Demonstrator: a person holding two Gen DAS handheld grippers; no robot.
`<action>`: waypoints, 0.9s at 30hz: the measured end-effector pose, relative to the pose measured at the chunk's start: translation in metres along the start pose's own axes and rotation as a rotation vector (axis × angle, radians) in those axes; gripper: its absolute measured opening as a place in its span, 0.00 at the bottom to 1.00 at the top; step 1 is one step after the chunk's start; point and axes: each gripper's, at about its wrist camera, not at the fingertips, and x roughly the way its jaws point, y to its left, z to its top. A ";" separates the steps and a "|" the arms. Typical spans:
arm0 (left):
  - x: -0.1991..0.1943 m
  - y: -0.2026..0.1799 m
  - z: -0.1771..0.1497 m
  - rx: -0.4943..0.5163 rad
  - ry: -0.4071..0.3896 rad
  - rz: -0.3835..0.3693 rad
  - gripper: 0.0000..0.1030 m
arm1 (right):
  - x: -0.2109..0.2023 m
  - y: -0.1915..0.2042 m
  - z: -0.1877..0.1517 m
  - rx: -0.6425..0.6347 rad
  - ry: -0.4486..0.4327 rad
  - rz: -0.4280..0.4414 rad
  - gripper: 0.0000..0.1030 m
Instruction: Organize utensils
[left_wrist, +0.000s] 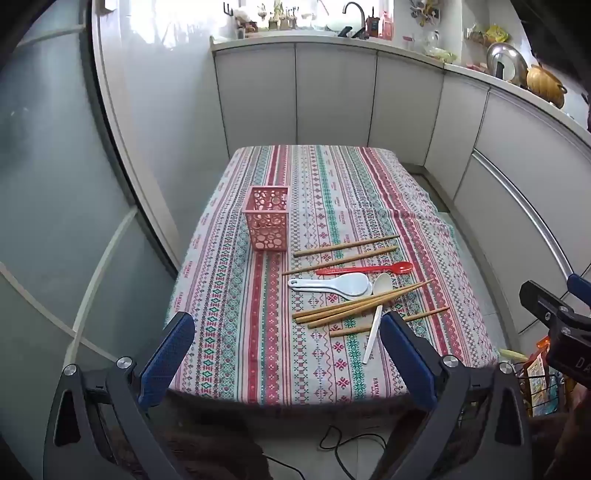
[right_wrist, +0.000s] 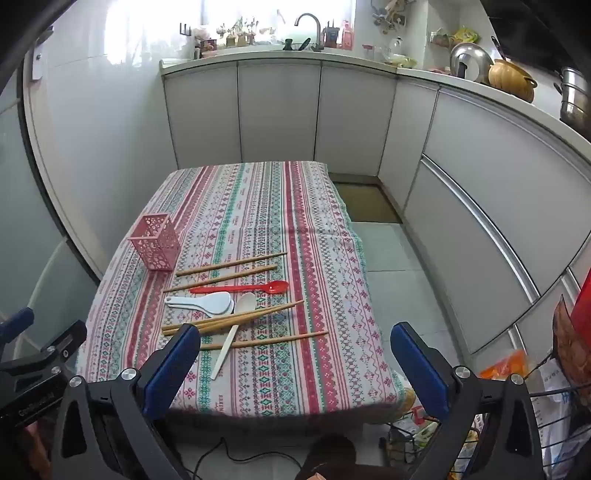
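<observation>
A pink perforated utensil holder (left_wrist: 267, 218) (right_wrist: 156, 246) stands upright and empty on the patterned tablecloth (left_wrist: 258, 332) (right_wrist: 273, 362). To its right lie several wooden chopsticks (left_wrist: 345, 245) (right_wrist: 231, 264), a red spoon (left_wrist: 365, 268) (right_wrist: 240, 288), a white rice paddle (left_wrist: 332, 285) (right_wrist: 203, 303) and a white spoon (left_wrist: 376, 321) (right_wrist: 231, 334). My left gripper (left_wrist: 288, 328) is open and empty above the table's near edge. My right gripper (right_wrist: 295, 341) is open and empty, held over the near right part of the table.
White kitchen cabinets (left_wrist: 332, 96) with a sink and clutter on the counter run behind and to the right of the table. A wire basket with bags (right_wrist: 546, 406) stands at the right by the table. A cable (left_wrist: 343, 443) lies on the floor below.
</observation>
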 end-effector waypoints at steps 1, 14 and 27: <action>0.000 0.001 0.000 -0.003 0.003 -0.002 0.99 | 0.000 0.000 0.000 -0.001 0.000 0.003 1.00; -0.005 0.009 0.003 -0.006 -0.015 0.013 0.99 | -0.001 0.005 -0.004 0.005 -0.017 0.024 1.00; -0.005 0.011 0.006 -0.020 -0.012 0.014 0.99 | -0.005 0.006 0.000 0.002 -0.025 0.036 1.00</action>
